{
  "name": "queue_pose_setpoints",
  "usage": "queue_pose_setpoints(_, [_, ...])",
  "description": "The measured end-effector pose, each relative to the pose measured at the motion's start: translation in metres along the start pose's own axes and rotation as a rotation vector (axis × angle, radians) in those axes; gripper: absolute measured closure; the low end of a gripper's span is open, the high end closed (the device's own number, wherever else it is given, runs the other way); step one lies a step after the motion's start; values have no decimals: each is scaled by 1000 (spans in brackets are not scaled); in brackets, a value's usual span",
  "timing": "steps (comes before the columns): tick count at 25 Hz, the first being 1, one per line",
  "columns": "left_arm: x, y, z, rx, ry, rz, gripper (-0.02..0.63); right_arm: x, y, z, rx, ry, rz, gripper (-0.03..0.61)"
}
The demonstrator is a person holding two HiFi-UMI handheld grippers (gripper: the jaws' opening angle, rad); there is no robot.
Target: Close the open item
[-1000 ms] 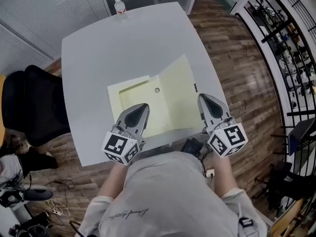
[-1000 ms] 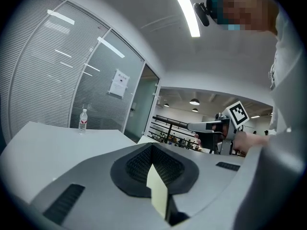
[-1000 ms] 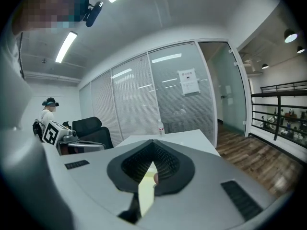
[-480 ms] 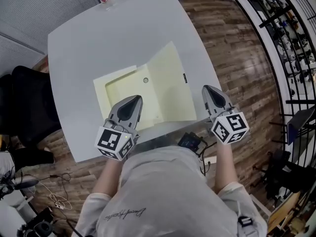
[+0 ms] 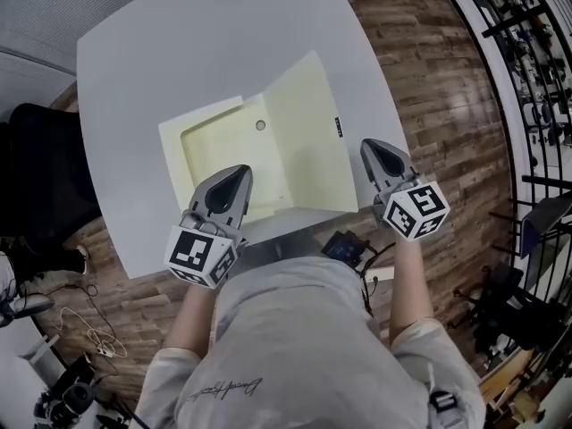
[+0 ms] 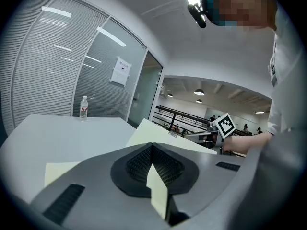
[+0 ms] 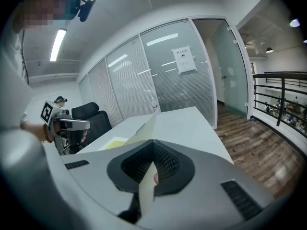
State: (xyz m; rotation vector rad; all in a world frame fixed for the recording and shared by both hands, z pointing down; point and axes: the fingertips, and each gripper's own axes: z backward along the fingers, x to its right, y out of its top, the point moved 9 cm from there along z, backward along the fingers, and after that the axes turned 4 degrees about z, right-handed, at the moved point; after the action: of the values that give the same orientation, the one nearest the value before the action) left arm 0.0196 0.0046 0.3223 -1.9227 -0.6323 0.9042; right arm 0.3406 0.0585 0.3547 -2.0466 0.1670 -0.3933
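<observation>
A pale yellow folder [image 5: 268, 150] lies open on the grey table [image 5: 179, 52], its right cover tilted up off the surface. My left gripper [image 5: 234, 179] sits over the near edge of the folder's left half. In the left gripper view it [image 6: 152, 150] is shut, with a strip of the yellow folder [image 6: 157, 190] pinched between the pads. My right gripper [image 5: 374, 150] is at the raised cover's right edge. In the right gripper view it [image 7: 153, 147] is shut on that cover [image 7: 148, 123], which rises edge-on from the jaws.
A water bottle [image 6: 84, 108] stands at the table's far edge. A black chair [image 5: 36, 177] is at the left of the table. A small black device [image 5: 344, 247] hangs at the near edge. Wood floor and a railing [image 5: 527, 79] lie to the right.
The head view has shifted, so the table sits higher and further left in the picture. Both grippers have stayed at the folder's near side, the right one at the raised cover.
</observation>
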Motion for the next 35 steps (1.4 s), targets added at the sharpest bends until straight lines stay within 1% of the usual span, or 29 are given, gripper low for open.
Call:
queue_pose_setpoints(5, [-1,-10,-3,-19,19,21,604,4,-11,-13,-27,61,2,566])
queue_pose_setpoints(12, [0,-20,-1,-28,47,52,604,2,-22,-33,-48,133,-26,565])
queue_pose_setpoints(20, [-7,-23,4,-21,62,62,604,-14,-19,-45,-59,211,-2,566])
queue_pose_setpoints(27, [-14,-21,16,-7,95,71,604,-35,-10,-47,-49,280,10,566])
queue_pose_setpoints(35, [-24,-26,40,6,137,85,604,-63,-2,-57,-55,333,39,565])
